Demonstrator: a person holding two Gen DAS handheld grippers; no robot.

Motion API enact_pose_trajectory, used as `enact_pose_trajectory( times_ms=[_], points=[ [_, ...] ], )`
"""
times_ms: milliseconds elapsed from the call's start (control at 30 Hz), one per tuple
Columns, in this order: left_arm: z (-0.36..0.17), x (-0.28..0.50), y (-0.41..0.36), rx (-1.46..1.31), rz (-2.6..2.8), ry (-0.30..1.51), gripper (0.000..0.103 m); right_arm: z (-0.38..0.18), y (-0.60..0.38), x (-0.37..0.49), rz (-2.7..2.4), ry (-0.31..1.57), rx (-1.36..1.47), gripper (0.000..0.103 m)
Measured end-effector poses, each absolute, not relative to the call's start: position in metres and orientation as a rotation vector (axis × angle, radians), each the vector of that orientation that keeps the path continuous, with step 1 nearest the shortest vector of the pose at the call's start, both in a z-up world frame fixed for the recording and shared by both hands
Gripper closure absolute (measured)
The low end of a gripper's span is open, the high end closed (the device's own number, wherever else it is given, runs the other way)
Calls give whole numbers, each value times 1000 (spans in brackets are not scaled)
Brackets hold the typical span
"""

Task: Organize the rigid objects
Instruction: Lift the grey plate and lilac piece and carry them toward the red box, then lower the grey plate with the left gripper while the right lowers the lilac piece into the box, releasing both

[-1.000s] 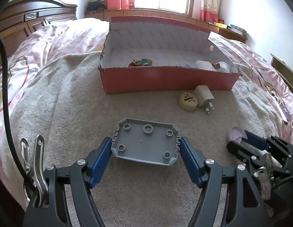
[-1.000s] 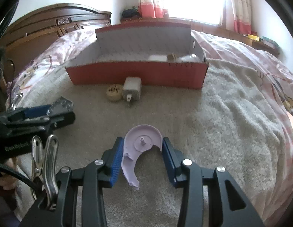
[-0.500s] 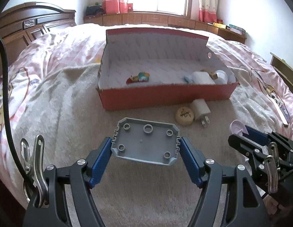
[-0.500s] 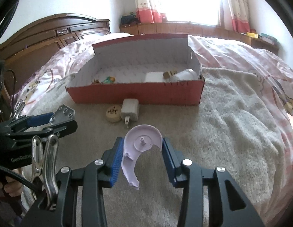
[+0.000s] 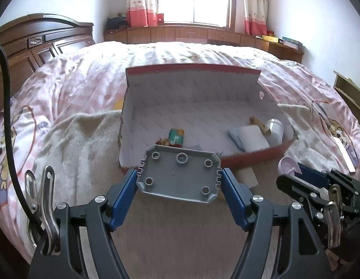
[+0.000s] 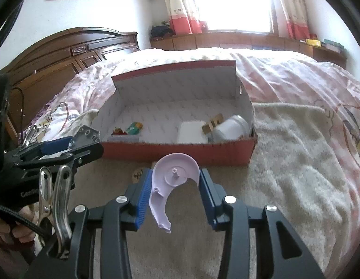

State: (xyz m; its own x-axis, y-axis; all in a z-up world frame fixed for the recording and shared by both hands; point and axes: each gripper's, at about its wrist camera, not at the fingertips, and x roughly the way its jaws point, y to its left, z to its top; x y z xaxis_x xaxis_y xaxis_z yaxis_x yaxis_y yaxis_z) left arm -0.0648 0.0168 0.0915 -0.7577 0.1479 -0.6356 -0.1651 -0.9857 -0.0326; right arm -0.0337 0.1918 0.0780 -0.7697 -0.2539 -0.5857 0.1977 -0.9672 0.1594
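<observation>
My left gripper (image 5: 178, 181) is shut on a grey plastic plate (image 5: 180, 176) with round studs and holds it in the air at the near edge of the red box (image 5: 249, 157). My right gripper (image 6: 175, 183) is shut on a pale lilac curved plastic part (image 6: 173, 176) and holds it above the towel in front of the red box (image 6: 180, 151). The box holds a green packet (image 5: 176, 136), a white block (image 5: 252, 137), a white jar (image 5: 276, 129) and a small wooden piece (image 6: 212, 124). Each gripper shows at the edge of the other's view.
The box stands on a beige towel (image 6: 296, 162) spread over a pink quilt (image 5: 75, 88). A white charger (image 5: 247, 176) and a round wooden game piece (image 6: 138, 174) lie on the towel before the box, partly hidden. A dark wooden headboard (image 6: 63, 55) stands at left.
Both grippers have risen and moved forward toward the box with their parts still held. The inside of the box shows more fully now.
</observation>
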Motion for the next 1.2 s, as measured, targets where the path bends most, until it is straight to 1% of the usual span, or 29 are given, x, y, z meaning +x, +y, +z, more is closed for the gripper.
enact_pose_trajectory(
  times_ms=[333,667,1200],
  points=[
    [99,-95,21,-1012,2797,15,30,92,193,-60,-2756,-112,903,60],
    [98,-126,29,-1015,2805,7,30,103,199,-96,-2767,-141,872,60],
    [79,-169,37,-1079,2813,54,30,84,202,-145,-2763,-142,957,60]
  ],
)
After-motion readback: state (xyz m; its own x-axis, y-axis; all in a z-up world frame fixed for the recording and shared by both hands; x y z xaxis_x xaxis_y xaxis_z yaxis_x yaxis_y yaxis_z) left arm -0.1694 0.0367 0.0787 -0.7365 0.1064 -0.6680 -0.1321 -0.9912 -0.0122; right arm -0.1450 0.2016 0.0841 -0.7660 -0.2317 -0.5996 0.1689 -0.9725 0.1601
